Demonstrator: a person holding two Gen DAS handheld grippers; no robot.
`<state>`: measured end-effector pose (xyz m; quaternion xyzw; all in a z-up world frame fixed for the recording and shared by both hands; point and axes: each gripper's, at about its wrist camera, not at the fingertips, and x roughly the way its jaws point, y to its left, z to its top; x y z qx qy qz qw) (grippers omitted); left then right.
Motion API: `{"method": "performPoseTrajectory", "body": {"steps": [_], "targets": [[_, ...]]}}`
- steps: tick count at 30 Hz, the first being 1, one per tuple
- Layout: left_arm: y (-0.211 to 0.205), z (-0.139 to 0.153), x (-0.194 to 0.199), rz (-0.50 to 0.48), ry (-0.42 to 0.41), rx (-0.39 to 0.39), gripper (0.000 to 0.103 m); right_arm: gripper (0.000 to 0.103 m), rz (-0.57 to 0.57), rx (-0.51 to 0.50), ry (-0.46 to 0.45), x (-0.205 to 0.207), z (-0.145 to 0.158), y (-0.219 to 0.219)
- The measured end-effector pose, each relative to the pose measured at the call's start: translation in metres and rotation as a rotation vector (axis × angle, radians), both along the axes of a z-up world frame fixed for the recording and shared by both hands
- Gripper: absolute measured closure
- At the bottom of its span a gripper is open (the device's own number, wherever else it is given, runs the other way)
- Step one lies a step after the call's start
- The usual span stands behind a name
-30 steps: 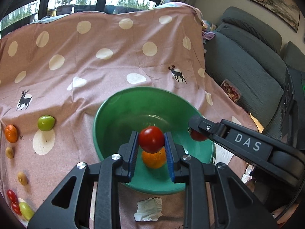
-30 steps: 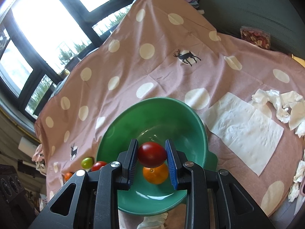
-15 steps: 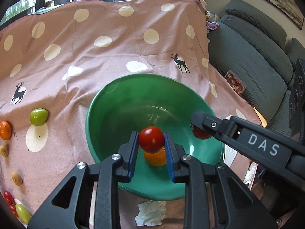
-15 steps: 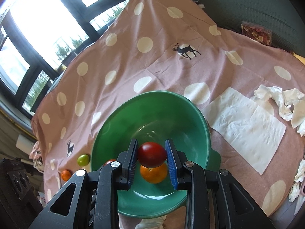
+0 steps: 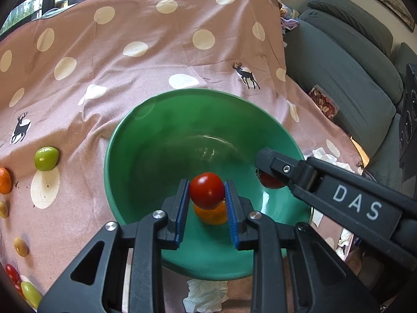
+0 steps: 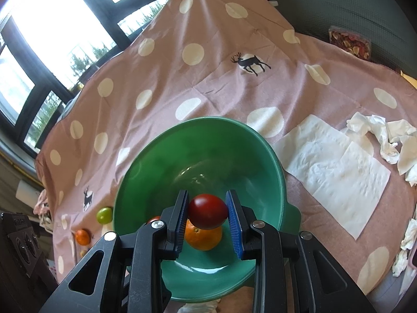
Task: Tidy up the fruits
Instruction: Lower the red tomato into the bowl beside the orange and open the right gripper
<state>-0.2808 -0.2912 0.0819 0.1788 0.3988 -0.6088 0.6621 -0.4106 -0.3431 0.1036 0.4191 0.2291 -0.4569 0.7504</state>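
Observation:
A green bowl [image 5: 156, 140] stands on the pink dotted cloth and holds one orange [image 5: 212, 215]. My left gripper [image 5: 207, 191] is shut on a red tomato [image 5: 206, 189] just above that orange. My right gripper [image 6: 207, 211] is shut on a darker red tomato [image 6: 207, 210], also over the orange [image 6: 203, 237] inside the bowl [image 6: 166, 161]. The right gripper's finger [image 5: 276, 165] and its tomato [image 5: 269, 181] show at the bowl's right side in the left wrist view.
Loose fruit lies left of the bowl: a green one [image 5: 46, 157], an orange one [image 5: 4, 180], small yellow and red ones [image 5: 19, 246]. White tissues [image 6: 336, 169] lie to the right, one crumpled [image 5: 204, 294] at the front. A grey sofa [image 5: 338, 60] borders the right.
Both grippers have moved in and down over the bowl with their tomatoes; the bowl looks larger and nearer. Grips are unchanged.

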Motion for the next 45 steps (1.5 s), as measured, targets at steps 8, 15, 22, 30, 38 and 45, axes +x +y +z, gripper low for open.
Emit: {"method": "performPoseTrajectory", "body": {"steps": [8, 15, 22, 30, 38, 45], "targets": [[-0.003, -0.006, 0.000, 0.002, 0.005, 0.024, 0.076, 0.071, 0.005, 0.016, 0.006, 0.001, -0.004, -0.002], [-0.006, -0.008, -0.001, 0.003, 0.000, 0.036, 0.076, 0.071, 0.005, 0.026, 0.015, 0.003, -0.006, -0.003], [-0.007, -0.010, -0.001, 0.010, -0.007, 0.050, 0.076, 0.071, 0.003, 0.039, 0.029, 0.003, -0.009, -0.004], [-0.009, -0.011, 0.000, 0.021, -0.013, 0.065, 0.076, 0.071, 0.002, 0.042, 0.035, 0.003, -0.011, -0.005], [-0.009, -0.012, 0.001, 0.030, -0.012, 0.073, 0.076, 0.071, 0.003, 0.051, 0.042, 0.003, -0.013, -0.007], [-0.010, -0.012, 0.001, 0.037, -0.011, 0.077, 0.076, 0.071, 0.000, 0.053, 0.048, 0.004, -0.013, -0.006]]}}
